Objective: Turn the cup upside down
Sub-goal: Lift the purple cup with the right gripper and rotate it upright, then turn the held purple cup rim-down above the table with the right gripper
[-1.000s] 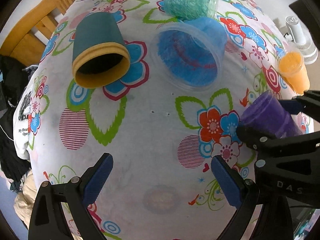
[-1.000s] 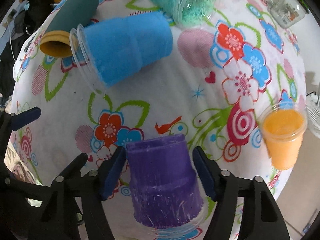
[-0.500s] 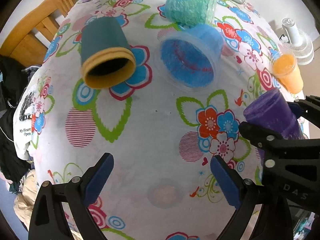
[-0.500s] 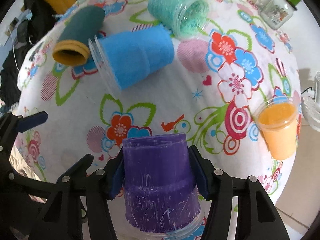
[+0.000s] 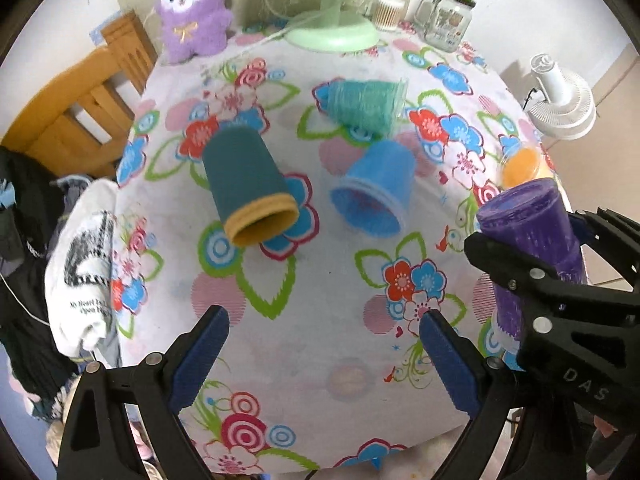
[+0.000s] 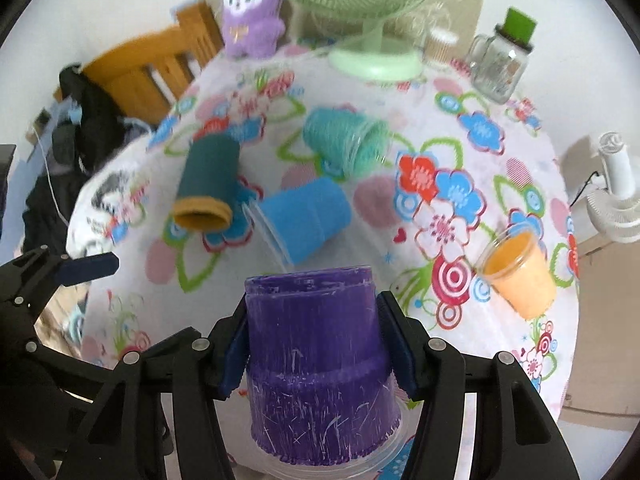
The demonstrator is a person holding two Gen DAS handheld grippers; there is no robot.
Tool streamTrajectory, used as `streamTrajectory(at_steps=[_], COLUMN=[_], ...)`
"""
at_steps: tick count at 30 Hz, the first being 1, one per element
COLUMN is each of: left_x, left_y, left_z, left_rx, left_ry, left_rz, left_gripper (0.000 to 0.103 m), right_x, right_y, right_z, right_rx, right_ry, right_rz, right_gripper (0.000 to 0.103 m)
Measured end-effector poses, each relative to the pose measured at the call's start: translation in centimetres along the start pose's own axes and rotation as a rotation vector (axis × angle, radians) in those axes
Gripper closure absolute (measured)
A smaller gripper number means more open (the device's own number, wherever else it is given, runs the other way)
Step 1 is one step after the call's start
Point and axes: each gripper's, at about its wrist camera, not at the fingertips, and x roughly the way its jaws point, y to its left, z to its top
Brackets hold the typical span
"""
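Note:
My right gripper (image 6: 316,344) is shut on a purple cup (image 6: 316,360) and holds it above the near right part of the table, base away from the camera, rim toward it. The purple cup (image 5: 528,232) also shows in the left wrist view, tilted, between the right gripper's fingers (image 5: 504,264). My left gripper (image 5: 324,356) is open and empty above the flowered tablecloth (image 5: 320,300). A dark green cup with a yellow rim (image 5: 248,188), a blue cup (image 5: 376,188) and a teal cup (image 5: 366,106) lie on their sides. An orange cup (image 6: 520,272) stands upright at the right edge.
A green fan (image 5: 332,32), a purple plush toy (image 5: 192,16) and a glass jar with a green lid (image 5: 448,20) stand at the table's far end. A wooden chair (image 5: 72,108) with clothes is at the left. A white fan (image 5: 560,100) stands off the right.
My right gripper has closed on the purple cup and lifted it off the table. Both grippers have risen and tilted up, so the far end of the table and the wall show.

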Motion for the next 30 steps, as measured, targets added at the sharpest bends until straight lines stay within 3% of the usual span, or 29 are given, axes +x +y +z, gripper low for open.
streamTrajectory(at_steps=[8,17,22,30], left_x=[-1.8,-2.0,-1.0,1.7], left_y=[1.1,0.5,0.0,-0.2], left_z=[0.4,-0.2,-0.7,-1.4], left_rx=[0.05,0.12,0.089,-0.009], left_ry=[-0.056,-0.057,-0.086,-0.088], left_rz=[-0.042,-0.063,-0.068,-0.071], left_gripper=[0.005,0.004,0.003,0.003], right_x=[-2.8,-4.4,-3.7,-2.2], right_y=[1.5,2.1,0.5,-0.8], right_z=[0.1,-2.0,-3.3,-4.6], right_rx=[0.062,0.116,0.139,0.075], right_ry=[-0.125,-0.237,-0.292,-0.386], right_rz=[-0.058,-0.121,-0.063,-0.083], right_gripper=[0.041,0.041,0.041,0.041])
